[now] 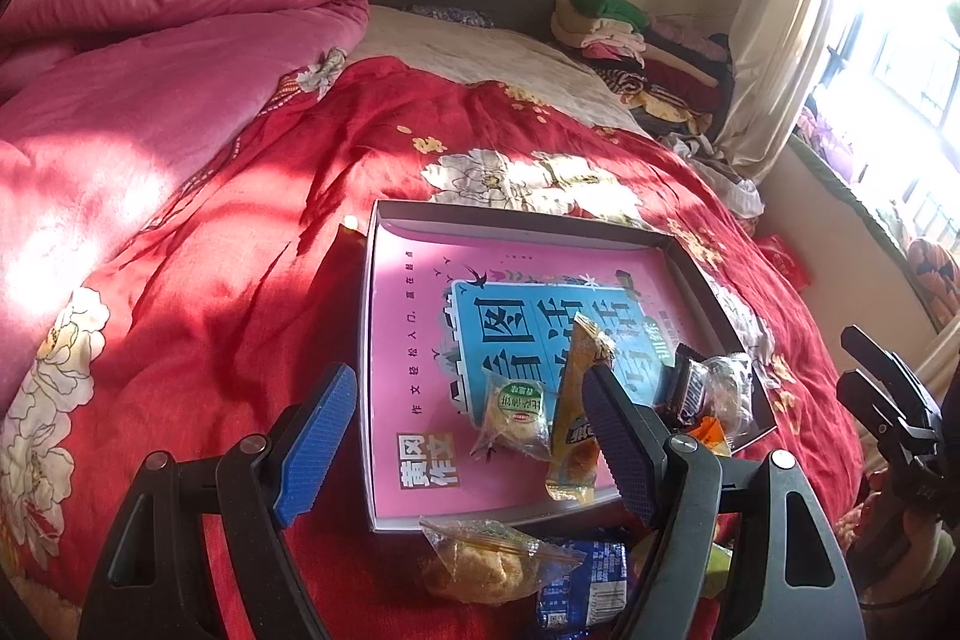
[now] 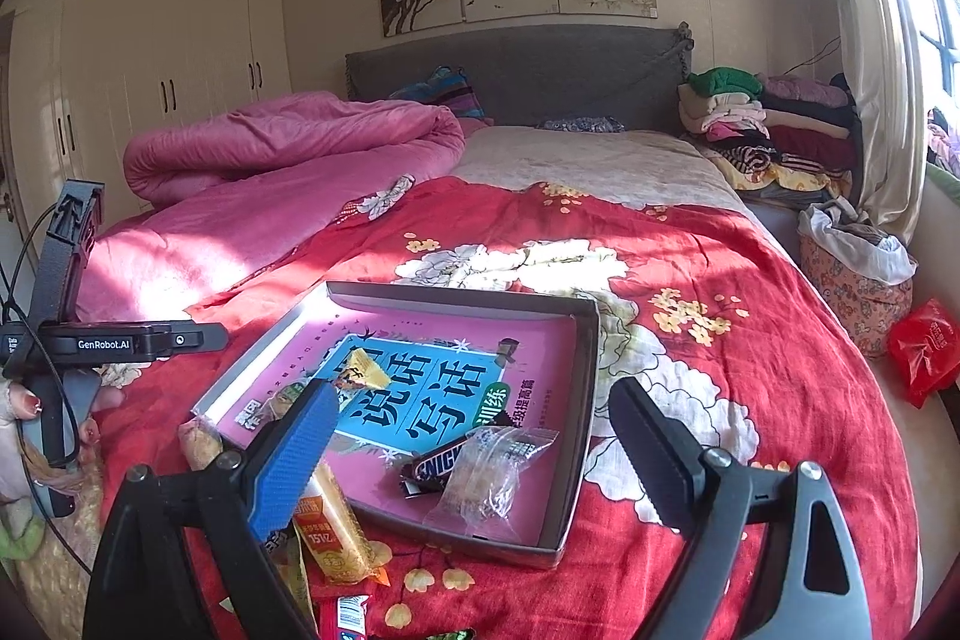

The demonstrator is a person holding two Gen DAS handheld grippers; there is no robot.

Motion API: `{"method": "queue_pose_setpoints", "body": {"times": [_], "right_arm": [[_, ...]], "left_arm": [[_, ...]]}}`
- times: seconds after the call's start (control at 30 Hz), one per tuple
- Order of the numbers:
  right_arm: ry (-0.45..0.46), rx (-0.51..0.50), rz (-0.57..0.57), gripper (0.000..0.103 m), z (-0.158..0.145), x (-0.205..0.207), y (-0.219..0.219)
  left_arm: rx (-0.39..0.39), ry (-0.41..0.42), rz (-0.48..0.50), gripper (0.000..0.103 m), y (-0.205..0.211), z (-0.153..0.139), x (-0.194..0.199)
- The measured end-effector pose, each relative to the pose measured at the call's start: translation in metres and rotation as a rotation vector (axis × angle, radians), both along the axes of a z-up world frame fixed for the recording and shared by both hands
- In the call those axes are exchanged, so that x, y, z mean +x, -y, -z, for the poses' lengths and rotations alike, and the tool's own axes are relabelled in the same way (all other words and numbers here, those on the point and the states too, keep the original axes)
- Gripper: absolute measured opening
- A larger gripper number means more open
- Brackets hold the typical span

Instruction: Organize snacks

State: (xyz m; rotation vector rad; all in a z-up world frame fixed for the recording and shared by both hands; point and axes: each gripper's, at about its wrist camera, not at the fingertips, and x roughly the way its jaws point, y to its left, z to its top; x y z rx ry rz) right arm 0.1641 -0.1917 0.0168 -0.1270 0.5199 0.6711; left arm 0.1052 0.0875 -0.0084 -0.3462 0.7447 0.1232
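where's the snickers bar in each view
Left wrist: the Snickers bar lies at the lower right, in the tray's near right corner, beside the right fingertip.
Right wrist: it lies low at centre, under a clear-wrapped snack.
Shared landmark: the pink tray.

Left hand-held gripper (image 1: 474,442): black forked frame with silver pivot screws and blue, cross-hatched finger pads (image 1: 318,436). Right hand-held gripper (image 2: 480,460): the same black frame, one blue pad, one black ribbed pad. A black cable and white "GenRobot.AI" lettering mark the left unit's body; the hand (image 2: 36,436) on it has red-painted nails.
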Motion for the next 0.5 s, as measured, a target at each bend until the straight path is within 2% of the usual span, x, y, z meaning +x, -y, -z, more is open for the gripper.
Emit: {"method": "queue_pose_setpoints", "body": {"times": [0.5], "right_arm": [[-0.025,-0.04,-0.107,0.092,0.006,-0.021,-0.022]], "left_arm": [[0.01,-0.021,0.046,0.079,0.015,-0.002,-0.009]]}}
